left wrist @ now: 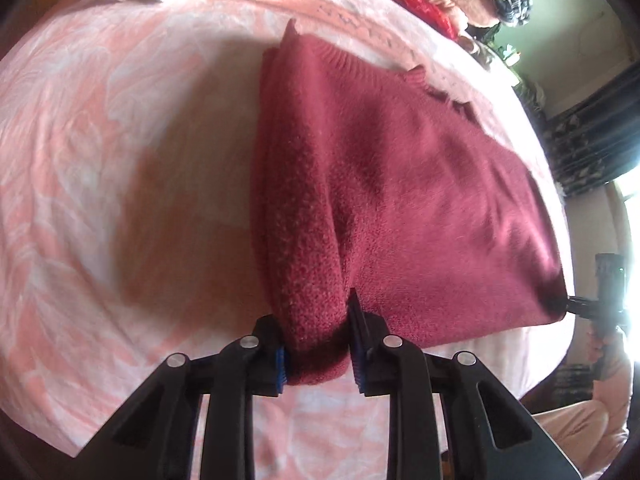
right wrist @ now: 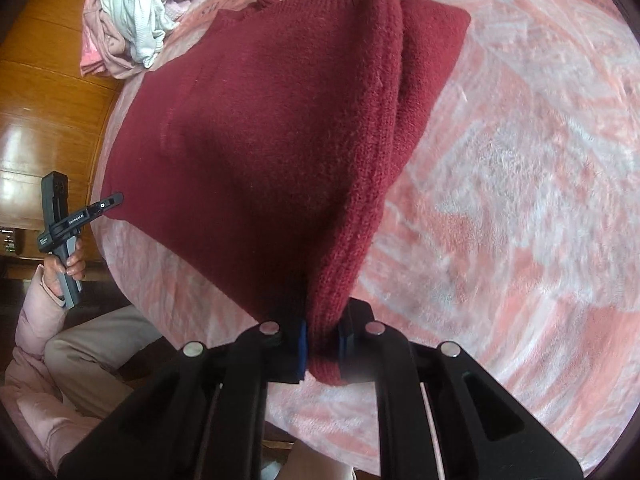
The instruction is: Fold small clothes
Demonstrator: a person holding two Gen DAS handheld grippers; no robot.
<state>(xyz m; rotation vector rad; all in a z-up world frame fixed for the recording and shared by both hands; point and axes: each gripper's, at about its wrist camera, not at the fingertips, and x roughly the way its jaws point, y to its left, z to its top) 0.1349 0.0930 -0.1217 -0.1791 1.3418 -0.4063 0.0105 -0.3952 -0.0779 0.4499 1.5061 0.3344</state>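
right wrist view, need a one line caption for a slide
Right gripper clamps one near corner of a maroon sweater on a pink blanket, left gripper at the other corner.

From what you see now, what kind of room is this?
Probably a bedroom: a pink blanket covers a wide soft surface like a bed, a pile of clothes lies at its edge, and a wooden floor shows beside it.

Both handheld tools are matte black plastic. The left gripper [left wrist: 318, 354] and right gripper [right wrist: 322, 354] each have angular linkage arms joined by round silver pivot pins, with ribbed blue pads [left wrist: 280, 368] lining the fingers. The person wears a padded pale pink jacket sleeve [right wrist: 36, 312] and beige trousers [right wrist: 100, 352].
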